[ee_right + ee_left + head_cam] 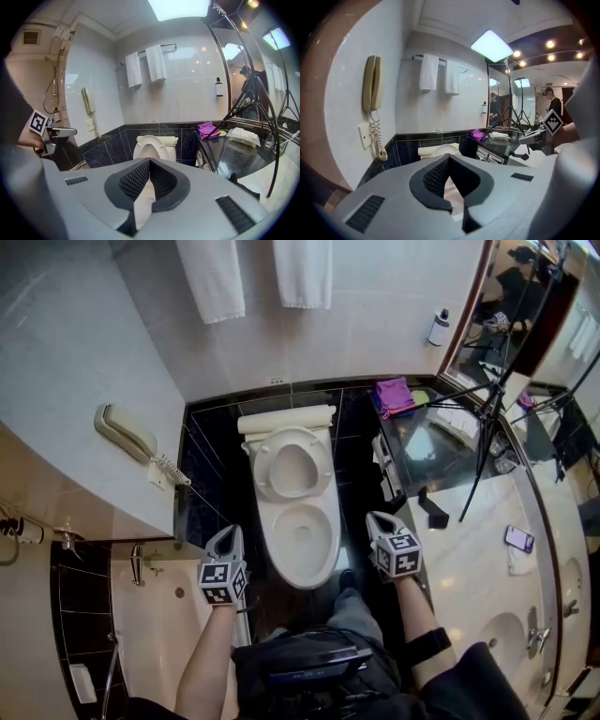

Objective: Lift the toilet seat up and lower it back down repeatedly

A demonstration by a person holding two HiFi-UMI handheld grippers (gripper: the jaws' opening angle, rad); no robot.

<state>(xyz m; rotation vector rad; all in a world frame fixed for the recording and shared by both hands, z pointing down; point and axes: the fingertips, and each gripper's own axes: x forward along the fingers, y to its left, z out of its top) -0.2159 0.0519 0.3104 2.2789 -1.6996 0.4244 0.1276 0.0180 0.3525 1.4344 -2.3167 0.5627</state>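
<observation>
Now toilet seat (292,468) up, ahead btwn L gripper (229,531) & R gripper (374,516) (both clenched).

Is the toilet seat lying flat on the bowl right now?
No, the toilet seat stands raised at the back, leaving the bowl uncovered.

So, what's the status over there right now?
Left gripper, right gripper: shut, empty, flanking the bowl. Toilet seat raised upright. Nothing in the way.

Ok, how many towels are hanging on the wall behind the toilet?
2. The left towel and the right towel hang side by side on the rail above the toilet; no others seem hidden.
</observation>
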